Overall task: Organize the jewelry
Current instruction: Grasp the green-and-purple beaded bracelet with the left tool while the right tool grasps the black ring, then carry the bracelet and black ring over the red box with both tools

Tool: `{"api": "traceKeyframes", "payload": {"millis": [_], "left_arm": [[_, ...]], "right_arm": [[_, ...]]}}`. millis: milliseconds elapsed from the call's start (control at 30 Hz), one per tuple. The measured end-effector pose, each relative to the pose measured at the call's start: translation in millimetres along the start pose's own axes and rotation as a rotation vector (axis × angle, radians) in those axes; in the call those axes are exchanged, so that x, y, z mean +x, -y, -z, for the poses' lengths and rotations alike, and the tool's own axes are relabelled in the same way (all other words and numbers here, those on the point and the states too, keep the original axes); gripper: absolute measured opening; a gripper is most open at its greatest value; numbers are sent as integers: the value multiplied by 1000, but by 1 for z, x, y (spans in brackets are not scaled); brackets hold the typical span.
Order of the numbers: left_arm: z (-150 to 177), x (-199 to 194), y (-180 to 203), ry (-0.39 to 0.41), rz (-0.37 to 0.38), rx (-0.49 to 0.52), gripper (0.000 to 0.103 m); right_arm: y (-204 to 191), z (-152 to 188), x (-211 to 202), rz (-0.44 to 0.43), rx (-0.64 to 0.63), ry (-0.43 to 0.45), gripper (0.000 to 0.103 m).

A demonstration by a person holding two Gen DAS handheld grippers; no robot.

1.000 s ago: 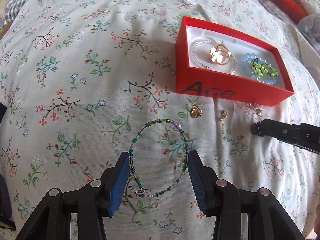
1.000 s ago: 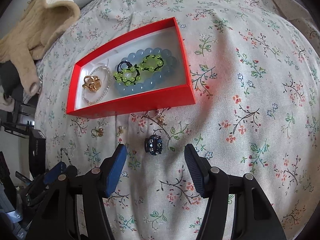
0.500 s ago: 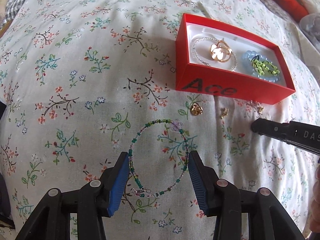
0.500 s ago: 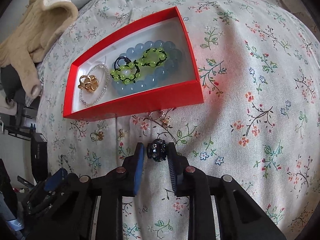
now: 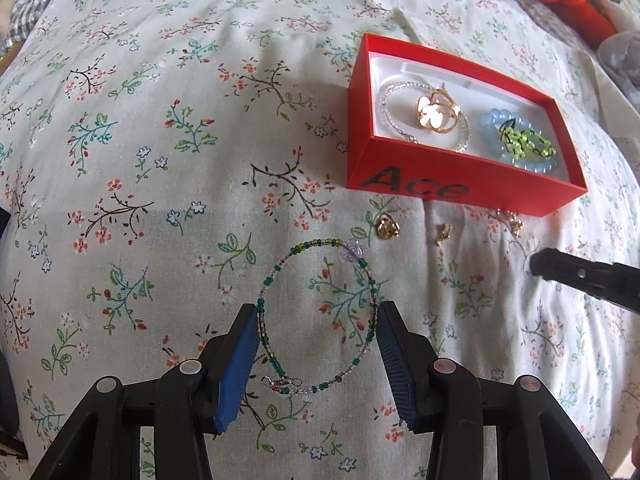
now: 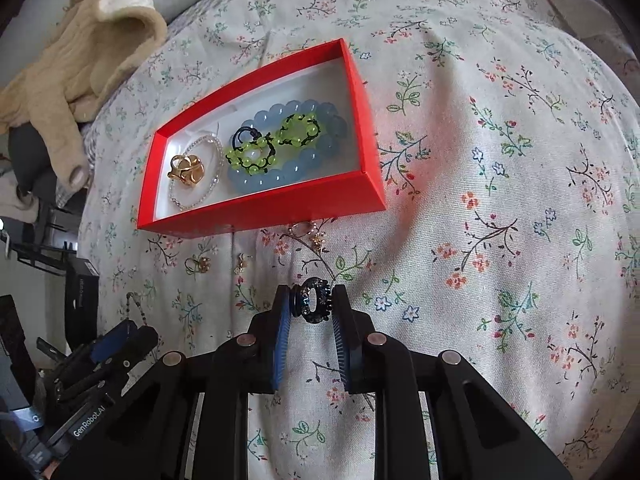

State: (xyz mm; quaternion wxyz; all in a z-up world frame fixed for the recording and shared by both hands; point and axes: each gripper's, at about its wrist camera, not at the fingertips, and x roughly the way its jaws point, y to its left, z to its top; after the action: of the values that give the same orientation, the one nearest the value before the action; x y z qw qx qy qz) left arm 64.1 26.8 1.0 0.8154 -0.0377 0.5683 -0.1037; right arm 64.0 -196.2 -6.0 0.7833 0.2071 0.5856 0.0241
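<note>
- The right gripper (image 6: 311, 307) has just closed its blue pads on a dark blue sparkly ring (image 6: 311, 299), which stands upright on edge between the fingertips, above the floral bedsheet (image 6: 500, 200).
- The left gripper (image 5: 318, 320) stands half open over the sheet; a green beaded bracelet (image 5: 318, 312) lies flat between its fingers (image 5: 240, 352), its sides just at both pads, not pinched.
- Three small gold pieces lie beyond, just in front of the red box (image 6: 280, 204).
- The box holds a gold ring, a clear bracelet, and blue and green bead bracelets.
</note>
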Motion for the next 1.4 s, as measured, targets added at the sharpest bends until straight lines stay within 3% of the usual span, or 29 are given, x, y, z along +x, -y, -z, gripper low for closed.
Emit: {"api": "traceKeyframes", "payload": {"millis": [167,733,967,1400], "left_arm": [[-5,-3,0,31,11,-13,50],[-36,-27,34,291,121,47,50],[-51,-19,47,328,139,55,51],[-64,10,69,356,51,152,53]], "right_arm": [[12,-1,-14,-5,8,32,22],[10,-12,-49,-55,-62,162,22],[4,-23,-54,-102,-71,219,22],[7,-41,-46,-131,-61,231,22]]}}
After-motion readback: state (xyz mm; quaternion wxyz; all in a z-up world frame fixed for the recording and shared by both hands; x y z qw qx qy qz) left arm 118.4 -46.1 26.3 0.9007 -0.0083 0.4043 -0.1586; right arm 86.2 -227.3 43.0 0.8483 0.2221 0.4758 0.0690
